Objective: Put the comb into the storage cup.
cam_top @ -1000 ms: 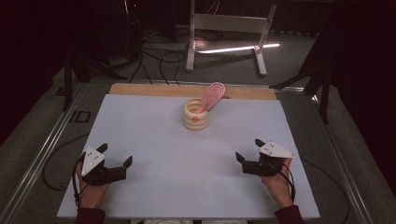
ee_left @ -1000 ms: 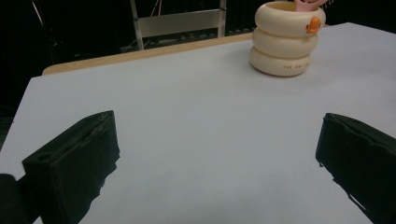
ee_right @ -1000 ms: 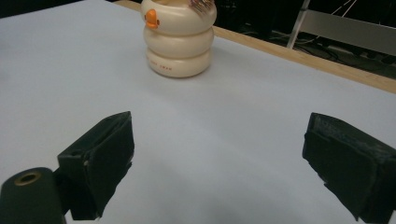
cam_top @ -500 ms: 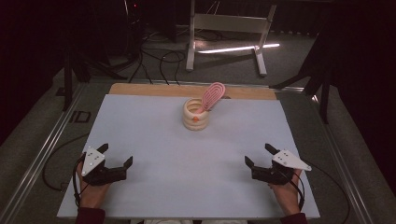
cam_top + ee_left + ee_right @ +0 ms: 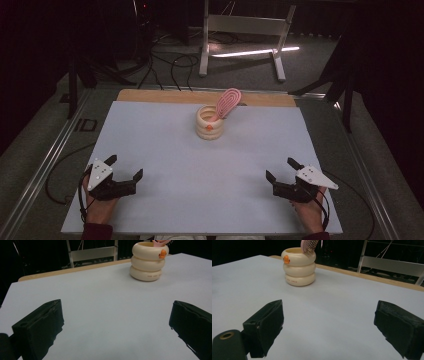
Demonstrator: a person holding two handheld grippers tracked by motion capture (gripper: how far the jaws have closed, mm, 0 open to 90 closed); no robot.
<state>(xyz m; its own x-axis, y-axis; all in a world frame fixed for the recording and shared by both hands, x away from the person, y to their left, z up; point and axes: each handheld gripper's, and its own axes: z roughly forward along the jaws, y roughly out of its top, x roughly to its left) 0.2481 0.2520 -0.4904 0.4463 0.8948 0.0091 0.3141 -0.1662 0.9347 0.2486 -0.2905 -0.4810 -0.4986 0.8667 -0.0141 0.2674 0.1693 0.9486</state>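
A cream ribbed cup with a small orange mark stands at the middle back of the white table top. A pink hairbrush stands in it, head up and leaning right. My left gripper rests near the front left corner, open, nothing between its jaws. My right gripper rests near the front right, open too and empty. Both point toward the cup from well short of it.
A wooden strip runs along the table's far edge. Metal rails flank the table. Behind it on the floor stand a white frame and loose cables.
My right gripper has drawn back toward the front edge and a little to the right. The left gripper, cup and brush have stayed put.
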